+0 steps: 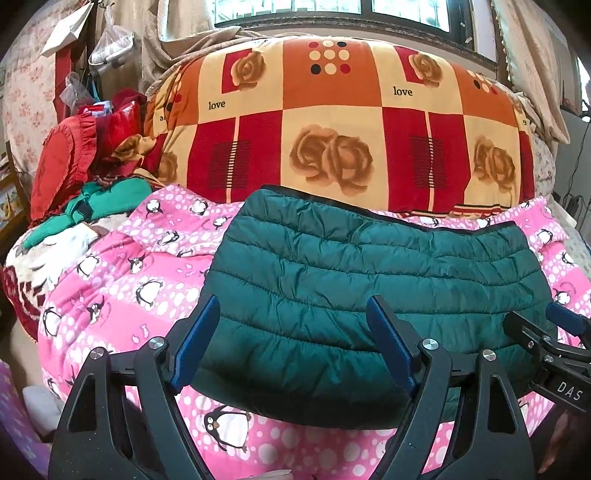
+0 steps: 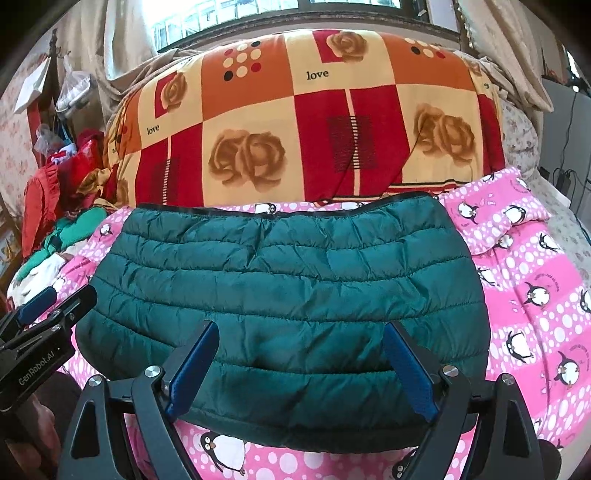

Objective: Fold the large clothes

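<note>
A dark green quilted puffer jacket [image 1: 369, 258] lies folded into a wide rectangle on the pink penguin blanket [image 1: 122, 295]. My left gripper [image 1: 291, 301] hovers open over the jacket's near left part, blue pads spread wide and nothing pinched. The right gripper [image 1: 565, 321] shows at the right edge of that view. In the right wrist view the same jacket [image 2: 288, 258] fills the middle. My right gripper [image 2: 301, 326] stands open over its near edge. The left gripper [image 2: 37, 306] shows at the far left beside the jacket's left end.
A thick folded quilt [image 1: 332, 122] with roses and red squares is stacked behind the jacket. Red and green clothes [image 1: 85, 177] are piled at the left. Curtains and a window [image 1: 332, 11] stand behind. Cables [image 2: 565, 177] hang at the right past the bed edge.
</note>
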The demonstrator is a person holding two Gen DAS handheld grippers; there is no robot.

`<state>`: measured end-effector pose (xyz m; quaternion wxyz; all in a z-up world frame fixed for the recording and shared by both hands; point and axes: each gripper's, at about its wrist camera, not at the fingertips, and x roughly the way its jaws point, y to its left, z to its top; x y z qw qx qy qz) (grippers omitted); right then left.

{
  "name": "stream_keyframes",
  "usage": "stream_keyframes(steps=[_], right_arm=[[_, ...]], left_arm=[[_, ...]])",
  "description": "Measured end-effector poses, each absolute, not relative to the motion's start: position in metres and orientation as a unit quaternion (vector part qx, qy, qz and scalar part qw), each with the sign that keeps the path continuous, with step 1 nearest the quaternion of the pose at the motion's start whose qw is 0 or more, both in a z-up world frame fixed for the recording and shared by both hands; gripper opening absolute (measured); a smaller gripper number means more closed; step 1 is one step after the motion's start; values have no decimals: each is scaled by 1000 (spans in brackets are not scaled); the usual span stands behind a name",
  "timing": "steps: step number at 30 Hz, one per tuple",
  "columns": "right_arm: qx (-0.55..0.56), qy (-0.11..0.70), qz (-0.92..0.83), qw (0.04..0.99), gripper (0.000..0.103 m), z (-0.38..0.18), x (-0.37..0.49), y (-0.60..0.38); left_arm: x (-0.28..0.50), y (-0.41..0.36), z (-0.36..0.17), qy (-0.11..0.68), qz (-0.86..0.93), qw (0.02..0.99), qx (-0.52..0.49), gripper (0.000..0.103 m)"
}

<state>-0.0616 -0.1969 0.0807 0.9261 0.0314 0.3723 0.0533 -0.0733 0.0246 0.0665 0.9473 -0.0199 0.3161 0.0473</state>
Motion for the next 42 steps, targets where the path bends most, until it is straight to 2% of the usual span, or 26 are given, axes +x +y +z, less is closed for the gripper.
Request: stream_keyframes(steps=[42], right_arm=[[32,393,52,918,89,64,-53,-198]], left_arm=[[-66,19,46,334,42,942,-15,82]])
